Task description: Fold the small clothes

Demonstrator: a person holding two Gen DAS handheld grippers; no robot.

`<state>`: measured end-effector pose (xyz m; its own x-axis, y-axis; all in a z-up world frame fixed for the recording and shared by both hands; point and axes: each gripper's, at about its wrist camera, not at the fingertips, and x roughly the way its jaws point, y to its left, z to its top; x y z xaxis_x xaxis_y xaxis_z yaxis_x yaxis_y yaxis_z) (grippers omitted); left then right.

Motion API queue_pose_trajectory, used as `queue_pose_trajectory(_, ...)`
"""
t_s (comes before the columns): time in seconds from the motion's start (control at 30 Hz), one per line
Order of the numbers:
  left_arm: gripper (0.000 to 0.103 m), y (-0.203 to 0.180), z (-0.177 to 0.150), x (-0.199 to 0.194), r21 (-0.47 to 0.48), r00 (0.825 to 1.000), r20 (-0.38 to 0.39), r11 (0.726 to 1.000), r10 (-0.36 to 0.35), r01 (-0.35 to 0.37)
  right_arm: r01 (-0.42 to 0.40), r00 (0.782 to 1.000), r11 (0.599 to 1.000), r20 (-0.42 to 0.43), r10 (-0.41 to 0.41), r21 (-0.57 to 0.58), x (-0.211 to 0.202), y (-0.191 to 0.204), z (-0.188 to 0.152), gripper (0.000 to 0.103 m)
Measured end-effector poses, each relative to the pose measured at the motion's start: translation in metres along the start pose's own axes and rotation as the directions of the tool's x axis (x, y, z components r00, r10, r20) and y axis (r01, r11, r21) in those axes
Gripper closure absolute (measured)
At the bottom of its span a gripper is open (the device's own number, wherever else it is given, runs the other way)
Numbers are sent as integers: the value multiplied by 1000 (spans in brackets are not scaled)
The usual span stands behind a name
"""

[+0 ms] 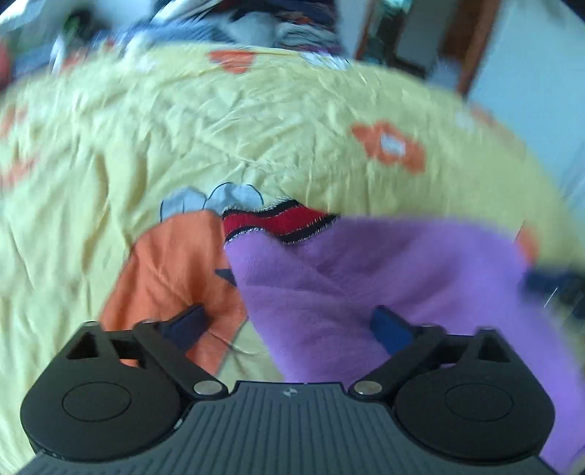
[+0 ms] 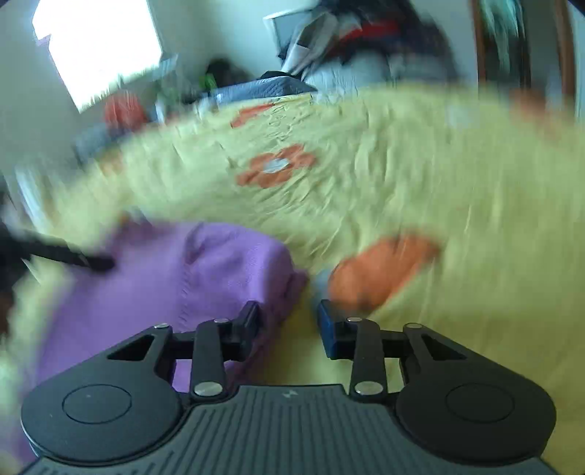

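Observation:
A purple fleece garment (image 1: 365, 270) lies on the yellow bedspread (image 1: 219, 120), with a red, black and white striped band (image 1: 278, 219) at its far edge. My left gripper (image 1: 289, 321) hovers over the garment's near part, jaws wide open and nothing pinched. In the right wrist view the same purple garment (image 2: 204, 270) lies to the left. My right gripper (image 2: 289, 321) stands at its right edge with a narrow gap. Its left finger (image 2: 250, 321) is against the cloth; its right finger (image 2: 327, 323) is over bare bedspread (image 2: 438, 182). Both views are motion-blurred.
The bedspread carries big orange flower prints (image 1: 172, 266) (image 2: 380, 270). A dark blurred gripper tip pokes in at the right edge (image 1: 548, 285) and at the left (image 2: 73, 255). Piled bedding and clothes (image 1: 256, 25) sit beyond the bed; a window (image 2: 95, 47) is at the back left.

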<state>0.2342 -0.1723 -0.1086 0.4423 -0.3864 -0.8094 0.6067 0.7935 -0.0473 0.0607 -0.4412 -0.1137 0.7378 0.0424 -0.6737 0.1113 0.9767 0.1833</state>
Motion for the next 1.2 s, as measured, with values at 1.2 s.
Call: queue_pose_trajectory(1.2,0,-20,-1,2,-69,1000,26,998,5,-3,-143,979,975,121,165,-169,-90,59,-58,46)
